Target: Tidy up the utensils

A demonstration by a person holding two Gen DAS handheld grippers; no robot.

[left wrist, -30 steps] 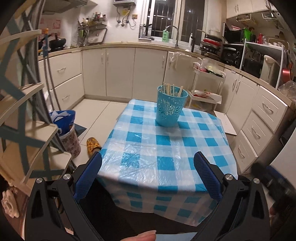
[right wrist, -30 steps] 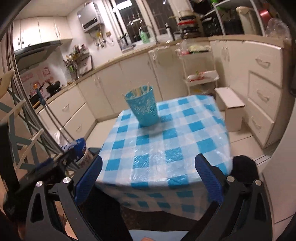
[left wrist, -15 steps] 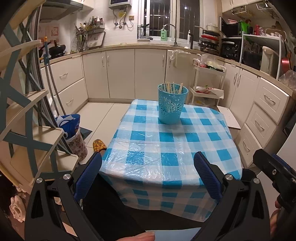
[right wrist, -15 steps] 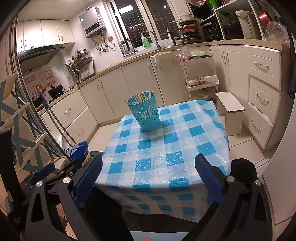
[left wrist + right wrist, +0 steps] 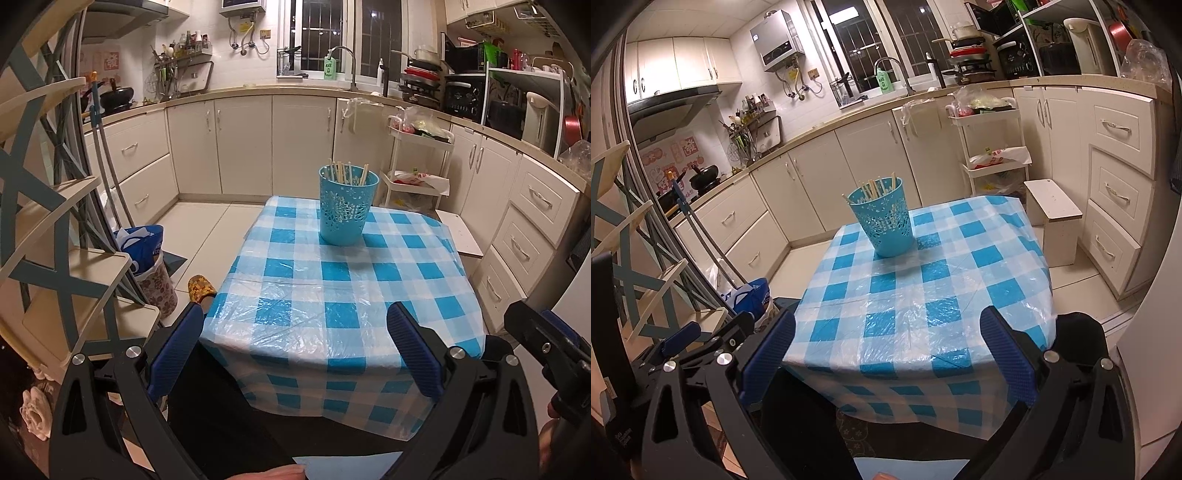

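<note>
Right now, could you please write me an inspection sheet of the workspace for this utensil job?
Surface: small table under a blue-and-white checked tablecloth with a clear plastic cover.
Job's things: teal perforated holder standing upright near the far edge, with chopsticks standing in it.
Clutter: nothing else seen on the cloth.
Grippers: left hand-held gripper and right hand-held gripper, both open and empty, short of the table's near edge.
Cables: nothing seen.
Surroundings: cream kitchen cabinets, white trolley behind the table, white stool, blue bag and patterned slipper on the floor.
</note>
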